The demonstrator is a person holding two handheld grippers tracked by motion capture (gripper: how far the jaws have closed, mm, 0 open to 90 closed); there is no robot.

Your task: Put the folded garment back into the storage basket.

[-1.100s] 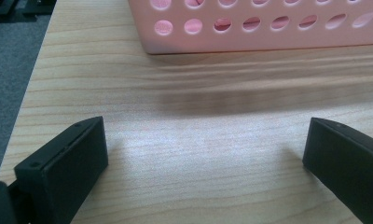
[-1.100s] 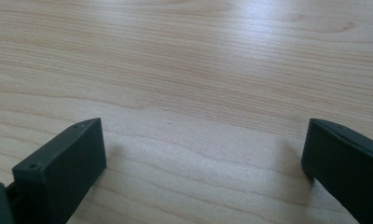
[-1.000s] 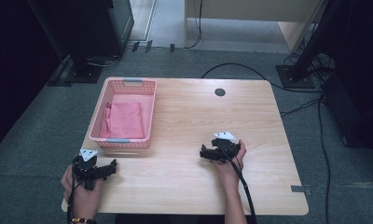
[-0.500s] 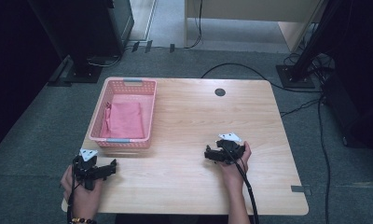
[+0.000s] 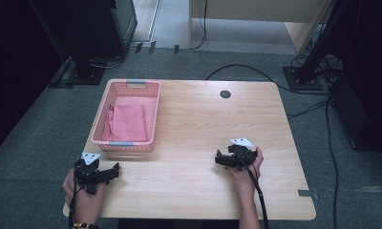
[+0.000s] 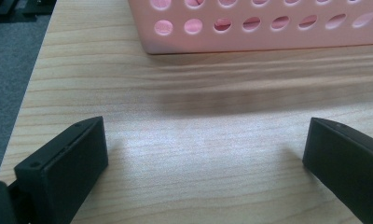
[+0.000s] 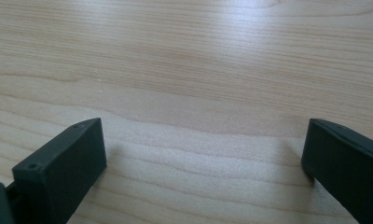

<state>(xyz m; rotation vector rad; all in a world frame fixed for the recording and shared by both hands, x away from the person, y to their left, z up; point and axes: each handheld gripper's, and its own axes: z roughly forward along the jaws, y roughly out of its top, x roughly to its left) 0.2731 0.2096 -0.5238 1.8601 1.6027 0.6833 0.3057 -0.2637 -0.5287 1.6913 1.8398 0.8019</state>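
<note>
I see the pink plastic basket [image 5: 127, 114] with holes at the counter's [image 5: 203, 119] far left, a pink folded cloth [image 5: 128, 122] inside. My left gripper [image 5: 113, 171] rests near it, jaws spread. My right gripper [image 5: 218, 159] sits well apart, jaws spread too.

Pink plastic basket [image 5: 103, 131], walls pierced with round holes, grey handle strips at both short ends. Folded pink cloth [image 5: 128, 122] inside, slightly deeper pink than basket. Table [image 5: 203, 124] light wood, wavy grain lines, small dark round grommet [image 5: 225, 94] near far edge. Left gripper [image 5: 113, 171] black, white-grey plate on top. Right gripper [image 5: 218, 159] black, same pale plate, black cable. Floor [image 5: 36, 129] grey-green carpet. Bead bracelet [image 5: 84, 225] brown and amber.
</note>
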